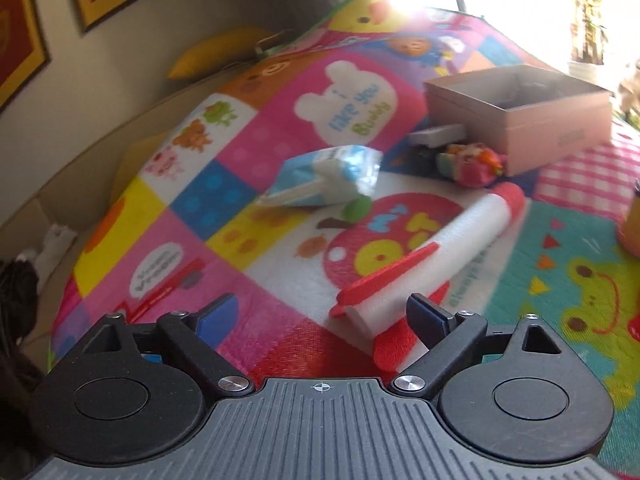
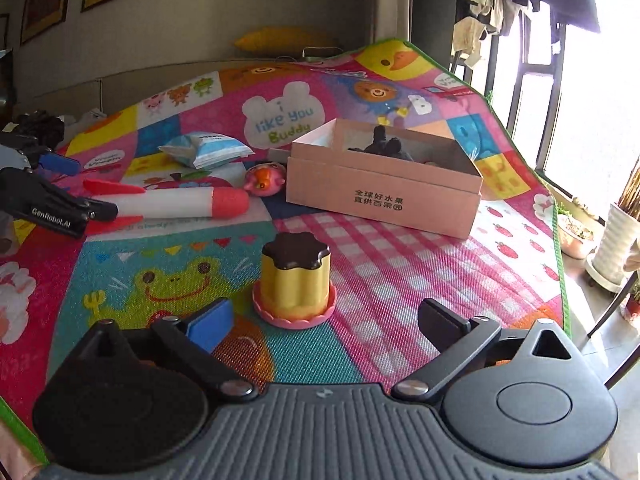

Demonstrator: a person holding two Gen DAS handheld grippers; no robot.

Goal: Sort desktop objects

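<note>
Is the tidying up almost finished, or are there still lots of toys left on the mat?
Only partly. The pink box already holds some dark things. Nothing is in hand: the left gripper and right gripper are both open and empty. Still out on the mat: the foam rocket, the blue packet, the small pink toy and the pudding toy.

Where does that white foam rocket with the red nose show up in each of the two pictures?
Left wrist view: foam rocket lies diagonally at centre, its tail by the open left claw.
Right wrist view: foam rocket lies level at the left.
Shared landmark: the pink cardboard box beyond its nose.
</note>
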